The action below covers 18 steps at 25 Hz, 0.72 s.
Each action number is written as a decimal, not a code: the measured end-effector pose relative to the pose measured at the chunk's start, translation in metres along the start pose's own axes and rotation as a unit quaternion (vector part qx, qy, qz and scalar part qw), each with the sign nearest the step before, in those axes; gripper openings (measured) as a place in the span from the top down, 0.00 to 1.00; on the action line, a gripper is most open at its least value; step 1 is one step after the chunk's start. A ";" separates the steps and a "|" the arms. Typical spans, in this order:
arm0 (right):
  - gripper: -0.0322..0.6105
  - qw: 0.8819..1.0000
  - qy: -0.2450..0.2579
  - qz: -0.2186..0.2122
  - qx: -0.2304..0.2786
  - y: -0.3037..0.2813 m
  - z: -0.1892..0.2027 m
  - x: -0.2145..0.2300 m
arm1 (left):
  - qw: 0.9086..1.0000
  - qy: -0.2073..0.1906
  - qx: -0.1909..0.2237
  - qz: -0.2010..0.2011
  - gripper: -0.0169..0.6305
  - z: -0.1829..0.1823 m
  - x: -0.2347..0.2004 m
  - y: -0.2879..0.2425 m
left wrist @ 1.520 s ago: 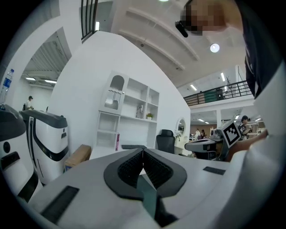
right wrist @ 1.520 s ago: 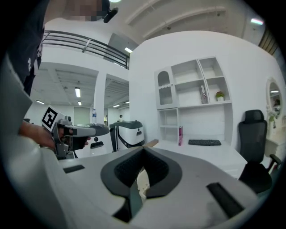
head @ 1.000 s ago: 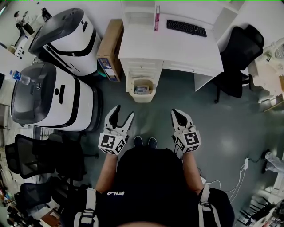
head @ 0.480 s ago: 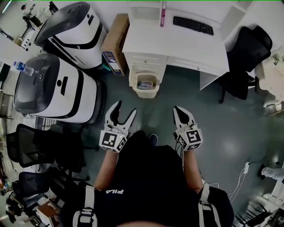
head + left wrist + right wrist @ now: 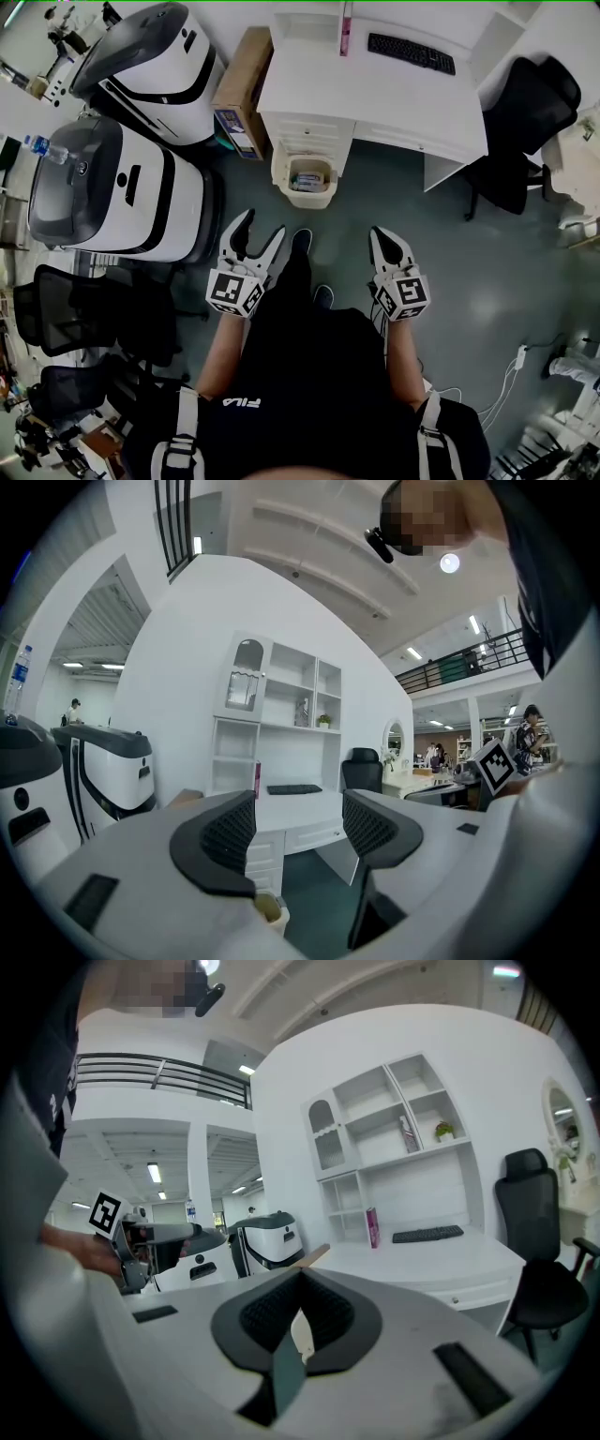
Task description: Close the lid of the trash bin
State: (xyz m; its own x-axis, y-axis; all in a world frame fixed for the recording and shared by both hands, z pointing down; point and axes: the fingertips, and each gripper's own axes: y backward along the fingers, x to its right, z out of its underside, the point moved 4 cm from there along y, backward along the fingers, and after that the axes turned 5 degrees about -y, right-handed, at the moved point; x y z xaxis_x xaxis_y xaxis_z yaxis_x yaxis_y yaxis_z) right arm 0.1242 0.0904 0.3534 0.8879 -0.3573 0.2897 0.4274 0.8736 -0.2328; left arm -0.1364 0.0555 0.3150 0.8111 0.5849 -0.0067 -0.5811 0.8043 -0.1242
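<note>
A cream trash bin (image 5: 306, 181) stands on the floor against the white desk (image 5: 394, 94), its top open with some rubbish showing inside. In the left gripper view only a corner of the trash bin (image 5: 270, 909) peeks out below the left jaw. My left gripper (image 5: 253, 234) is held open in the air short of the bin, to its near left. My right gripper (image 5: 384, 238) is shut with nothing in it, off to the bin's near right. Both are well apart from the bin.
Two large white and grey machines (image 5: 112, 192) stand at the left. A cardboard box (image 5: 239, 89) leans beside the desk, which carries a keyboard (image 5: 411, 52). Black office chairs sit at the right (image 5: 516, 122) and lower left (image 5: 66, 319). The person's foot (image 5: 300, 240) reaches toward the bin.
The view has drifted slightly closer to the bin. One foot has stepped forward between the grippers. Both grippers keep the same pose and jaw state.
</note>
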 end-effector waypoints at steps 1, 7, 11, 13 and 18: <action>0.94 1.000 -0.001 0.002 0.001 -0.005 0.000 0.002 | 1.000 0.000 0.000 0.001 0.52 0.002 -0.005 -0.006; 0.94 1.000 -0.007 0.009 -0.001 -0.043 -0.011 0.016 | 1.000 0.005 -0.016 0.012 0.52 0.012 -0.037 -0.049; 0.94 1.000 0.020 0.016 0.015 -0.081 -0.011 0.028 | 0.999 0.024 -0.034 0.006 0.51 0.043 -0.066 -0.083; 0.94 1.000 0.019 0.015 0.012 -0.103 -0.004 0.034 | 0.998 0.041 -0.046 0.007 0.51 0.063 -0.082 -0.099; 0.94 1.000 0.008 0.017 -0.009 -0.157 0.016 0.057 | 0.996 0.050 -0.065 0.027 0.52 0.101 -0.120 -0.148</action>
State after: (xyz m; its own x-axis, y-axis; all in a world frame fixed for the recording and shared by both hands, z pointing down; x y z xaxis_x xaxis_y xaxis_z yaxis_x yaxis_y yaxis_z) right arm 0.1048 -0.0612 0.4212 0.9044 -0.3330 0.2668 0.4000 0.8793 -0.2585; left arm -0.1548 -0.1231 0.4340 0.7851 0.6084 -0.1156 -0.6159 0.7475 -0.2488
